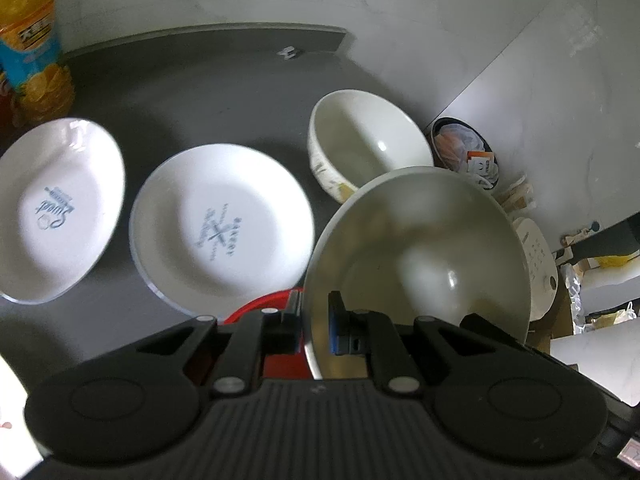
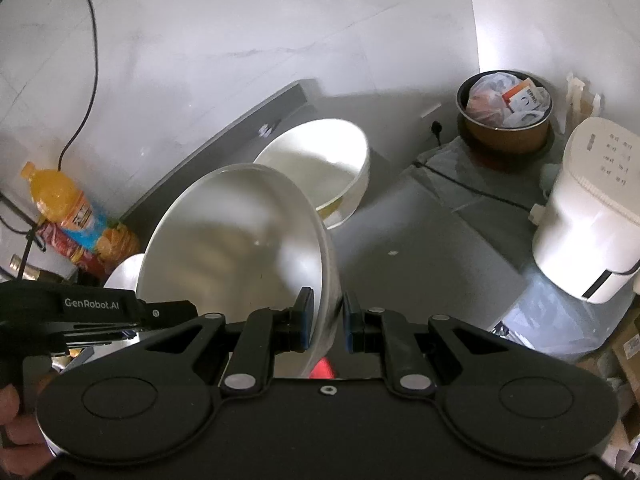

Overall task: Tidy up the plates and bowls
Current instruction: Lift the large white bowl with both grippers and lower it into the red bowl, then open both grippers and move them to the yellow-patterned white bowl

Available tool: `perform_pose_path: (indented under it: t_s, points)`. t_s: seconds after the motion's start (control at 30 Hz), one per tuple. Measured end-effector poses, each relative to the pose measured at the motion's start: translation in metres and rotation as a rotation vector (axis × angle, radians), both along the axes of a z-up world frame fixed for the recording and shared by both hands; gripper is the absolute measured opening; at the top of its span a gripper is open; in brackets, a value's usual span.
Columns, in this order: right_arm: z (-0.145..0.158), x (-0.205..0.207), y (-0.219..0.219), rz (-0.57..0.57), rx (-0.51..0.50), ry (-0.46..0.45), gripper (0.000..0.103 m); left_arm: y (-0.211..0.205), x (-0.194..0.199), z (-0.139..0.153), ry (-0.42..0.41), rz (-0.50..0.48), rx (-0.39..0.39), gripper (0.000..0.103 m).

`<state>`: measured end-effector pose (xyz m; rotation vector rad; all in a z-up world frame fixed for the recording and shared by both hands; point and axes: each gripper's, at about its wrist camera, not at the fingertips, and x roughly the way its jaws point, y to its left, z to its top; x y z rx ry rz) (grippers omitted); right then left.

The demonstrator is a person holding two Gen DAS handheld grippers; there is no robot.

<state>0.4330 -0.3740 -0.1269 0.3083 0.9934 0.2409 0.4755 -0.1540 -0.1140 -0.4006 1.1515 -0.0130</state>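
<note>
Left gripper (image 1: 314,320): clamped the grey bowl's (image 1: 420,248) rim.
Right gripper (image 2: 325,322): pinched the opposite rim.
Risk: tilted bowl could slip, striking the white bowl (image 1: 366,140) at 12 o'clock.

Both wrist views look closely down across one shared bowl (image 1: 420,248) (image 2: 240,240), from opposite rims.

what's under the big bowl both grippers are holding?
A red object shows below the large white bowl; mostly covered, identity unclear. Left gripper and right gripper clamp its rim.

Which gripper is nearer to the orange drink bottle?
Left. The left gripper clamps the large bowl on its side toward the orange drink bottle; the right gripper clamps the opposite rim, farther away.
</note>
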Motion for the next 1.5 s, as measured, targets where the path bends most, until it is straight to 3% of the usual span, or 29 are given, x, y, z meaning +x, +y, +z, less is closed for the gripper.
perform_pose_path:
  t_s: [0.6,1.17,1.23,1.3,1.4,1.5]
  points:
    - [-0.015,-0.050,0.040,-0.033,-0.043,0.089,0.015,0.029,-0.037,-0.024,0.074,-0.071,0.007,0.011]
    - [-0.039,-0.047,0.057,-0.081,-0.131,0.174,0.015,0.031,-0.030,-0.036,0.067,-0.173,0.082,0.015]
    - [-0.041,-0.045,0.055,-0.092,-0.151,0.180,0.015,0.035,-0.027,-0.035,0.092,-0.148,0.053,0.016]
    - [-0.040,-0.044,0.054,-0.081,-0.146,0.172,0.019,0.037,-0.027,-0.032,0.082,-0.144,0.018,0.025]
    - [-0.037,-0.041,0.055,-0.070,-0.145,0.177,0.022,0.034,-0.028,-0.026,0.061,-0.155,0.068,0.042]
    - [-0.032,-0.043,0.056,-0.071,-0.140,0.166,0.027,0.036,-0.030,-0.022,0.046,-0.145,0.081,0.051]
